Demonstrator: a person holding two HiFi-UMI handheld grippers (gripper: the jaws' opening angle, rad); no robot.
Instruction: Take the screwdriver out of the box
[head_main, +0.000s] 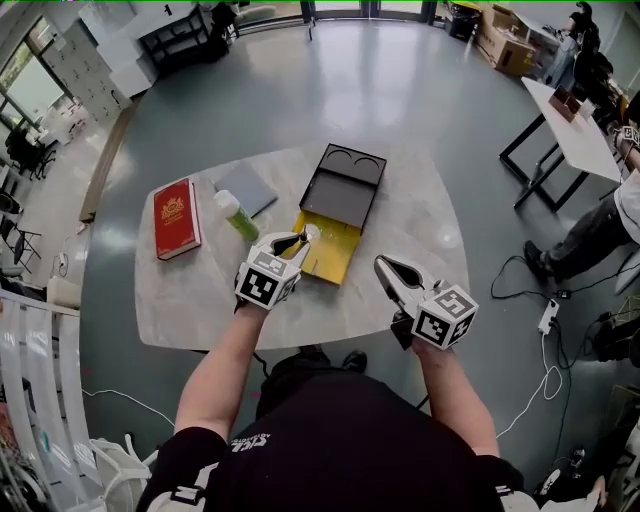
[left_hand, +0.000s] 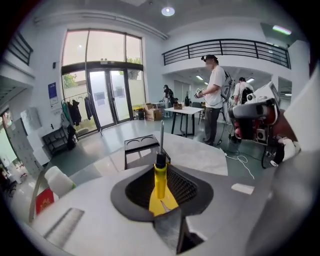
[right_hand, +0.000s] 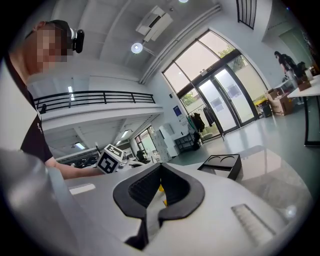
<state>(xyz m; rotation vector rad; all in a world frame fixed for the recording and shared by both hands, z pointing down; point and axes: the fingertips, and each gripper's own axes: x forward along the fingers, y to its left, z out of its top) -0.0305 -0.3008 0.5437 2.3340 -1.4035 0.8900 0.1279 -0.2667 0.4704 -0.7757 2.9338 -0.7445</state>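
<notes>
A screwdriver (left_hand: 160, 184) with a yellow handle, black collar and metal shaft stands between the jaws of my left gripper (left_hand: 161, 172), which is shut on the handle. In the head view that left gripper (head_main: 294, 241) hangs just above the near left corner of the open box: a yellow tray (head_main: 338, 255) with a black lid (head_main: 345, 185) lying open behind it. The black lid (left_hand: 142, 147) also shows beyond the shaft. My right gripper (head_main: 388, 268) hovers to the right of the yellow tray with its jaws together and nothing in them. Its own view shows the right gripper (right_hand: 160, 167) with the lid (right_hand: 222, 162) beyond.
On the pale round table (head_main: 425, 235) lie a red book (head_main: 176, 217), a green bottle (head_main: 238, 215) and a grey pad (head_main: 247, 187), all left of the box. A white desk (head_main: 570, 125) and floor cables (head_main: 520, 270) are at the right. A person (left_hand: 215, 95) stands further off.
</notes>
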